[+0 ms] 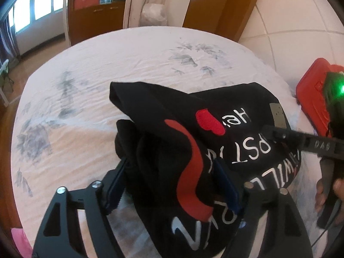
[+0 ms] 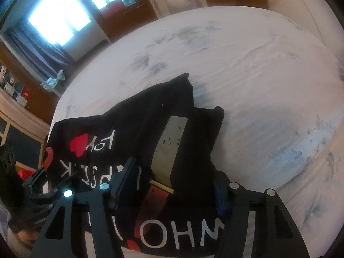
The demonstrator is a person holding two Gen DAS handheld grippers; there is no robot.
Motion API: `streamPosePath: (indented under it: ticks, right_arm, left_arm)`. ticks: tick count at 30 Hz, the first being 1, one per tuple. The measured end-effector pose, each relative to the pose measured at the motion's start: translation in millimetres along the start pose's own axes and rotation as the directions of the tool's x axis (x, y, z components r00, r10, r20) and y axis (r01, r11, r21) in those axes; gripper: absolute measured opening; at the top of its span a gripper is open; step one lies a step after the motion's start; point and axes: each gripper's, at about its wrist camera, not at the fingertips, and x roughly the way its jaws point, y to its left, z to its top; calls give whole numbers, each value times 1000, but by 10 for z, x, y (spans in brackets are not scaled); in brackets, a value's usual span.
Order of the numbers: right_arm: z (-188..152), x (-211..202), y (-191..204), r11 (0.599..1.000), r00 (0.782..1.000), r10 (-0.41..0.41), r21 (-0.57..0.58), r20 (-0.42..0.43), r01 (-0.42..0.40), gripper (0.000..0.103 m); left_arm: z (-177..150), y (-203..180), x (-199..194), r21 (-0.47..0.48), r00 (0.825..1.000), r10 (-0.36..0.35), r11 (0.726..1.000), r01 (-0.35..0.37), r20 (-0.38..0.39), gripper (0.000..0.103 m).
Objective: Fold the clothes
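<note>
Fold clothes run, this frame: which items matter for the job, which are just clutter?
In the job:
- black shirt, bunched on the bed
- left gripper, open around the shirt
- right gripper, open around the shirt
- bed, the work surface

Lying about:
- red case, at the bed's edge
- pink cloth, at the near corner

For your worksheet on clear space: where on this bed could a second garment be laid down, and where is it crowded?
Free: the bedsheet beyond the black T-shirt, toward the far edge, and left of it. Crowded: the near side, where the left gripper, right gripper and red case cluster.
</note>
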Motion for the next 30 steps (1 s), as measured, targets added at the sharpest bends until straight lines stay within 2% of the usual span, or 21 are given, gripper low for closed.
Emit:
streamPosePath:
  ticks: [1, 3, 10, 15, 21, 22, 26, 28, 30]
  right_arm:
    - [-22, -10, 25, 1000, 1000, -7, -4, 3, 7, 45]
    - [-79, -38, 82, 1000, 1000, -5, -16, 13, 6, 39]
    - [-73, -26, 7, 999, 1000, 26, 29, 14, -26, 39]
    - [-122, -39, 105, 999, 999, -36, 22, 25, 35, 39]
    - [-139, -19, 132, 997, 997, -69, 22, 42, 68, 39]
    - [-147, -16, 154, 996, 996, -84, 18, 44, 83, 39]
    - [-202, -79, 294, 989, 987, -147, -4, 65, 148, 32]
    - [-225, -160, 361, 986, 983, -162, -18, 82, 164, 24]
    - [-241, -268, 381, 988, 984, -153, -7, 96, 154, 22]
  left_arm:
    - [7, -14, -27, 2, 1000, -17, 1000, 17, -10, 52]
    - [13, -64, -43, 30, 1000, -12, 999, 13, -17, 50]
    - [29, -25, 11, 21, 999, -37, 999, 37, -8, 52]
    - [16, 20, -8, -26, 997, -70, 997, 69, -22, 50]
    - [27, -13, 40, 32, 997, -68, 997, 68, 21, 53]
    - [33, -12, 48, 31, 997, -70, 997, 70, 19, 52]
    - [54, 9, -25, 18, 993, -115, 993, 115, -6, 29]
    - [34, -19, -93, 36, 994, -112, 993, 112, -7, 28]
    - [15, -41, -191, 49, 994, -109, 993, 109, -5, 27]
